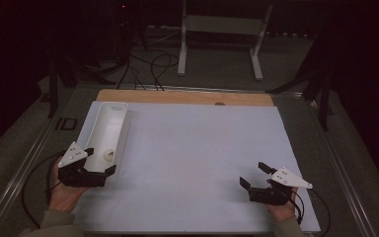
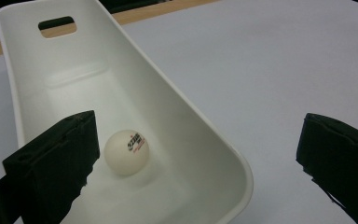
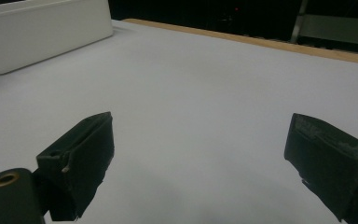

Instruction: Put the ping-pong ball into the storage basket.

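Note:
A long white bin point(image 1: 120, 129) lies along the left side of the white table sheet point(image 1: 197, 158). A white ping-pong ball point(image 2: 126, 152) with printed markings rests on the bin's floor near its near end, also visible as the ball point(image 1: 109, 154) from above. My left gripper point(image 1: 100, 160) stands open at that near end. In the left gripper view, the left gripper point(image 2: 200, 140) straddles the bin's right wall point(image 2: 177, 98), one jaw over the inside beside the ball, the other over the sheet. My right gripper point(image 1: 252, 174) is open and empty at the front right, low over bare sheet point(image 3: 205, 93).
A wooden strip point(image 1: 177, 96) runs along the table's far edge. Beyond it a white metal frame point(image 1: 219, 24) and cables lie on the dark floor. The bin's side point(image 3: 42, 32) appears far off in the right gripper view.

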Demonstrator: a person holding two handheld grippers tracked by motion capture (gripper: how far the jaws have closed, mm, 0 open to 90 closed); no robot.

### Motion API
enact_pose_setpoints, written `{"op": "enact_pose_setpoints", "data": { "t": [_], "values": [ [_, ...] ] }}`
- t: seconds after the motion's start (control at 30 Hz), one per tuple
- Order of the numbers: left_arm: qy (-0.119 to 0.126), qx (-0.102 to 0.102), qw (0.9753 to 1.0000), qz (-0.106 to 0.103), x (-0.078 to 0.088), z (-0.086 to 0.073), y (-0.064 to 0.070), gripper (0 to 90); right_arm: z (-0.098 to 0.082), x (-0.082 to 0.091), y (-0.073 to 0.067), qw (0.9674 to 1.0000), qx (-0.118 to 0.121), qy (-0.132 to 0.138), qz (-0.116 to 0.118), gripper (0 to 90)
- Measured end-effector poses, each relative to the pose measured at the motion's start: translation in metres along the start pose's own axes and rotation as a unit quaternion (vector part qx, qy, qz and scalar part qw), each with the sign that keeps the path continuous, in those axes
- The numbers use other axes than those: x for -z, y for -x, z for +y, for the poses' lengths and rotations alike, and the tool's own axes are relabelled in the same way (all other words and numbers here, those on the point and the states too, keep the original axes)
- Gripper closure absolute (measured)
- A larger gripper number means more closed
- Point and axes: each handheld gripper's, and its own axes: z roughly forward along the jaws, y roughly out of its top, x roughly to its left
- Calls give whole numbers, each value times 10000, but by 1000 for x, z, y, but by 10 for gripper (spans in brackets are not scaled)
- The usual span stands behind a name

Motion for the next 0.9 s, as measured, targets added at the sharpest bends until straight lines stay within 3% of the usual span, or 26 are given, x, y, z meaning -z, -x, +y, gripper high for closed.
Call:
{"op": "enact_pose_setpoints", "data": {
  "t": [0.5, 0.9],
  "values": [
    [79, -213, 9997, -40, -1, -4, 11, 0, 0, 0, 0, 10000, 2, -7, -2, 79],
    [292, -170, 9993, -187, -2, -12, 13, 0, 0, 0, 0, 10000, 6, -16, 13, 79]
  ]
}}
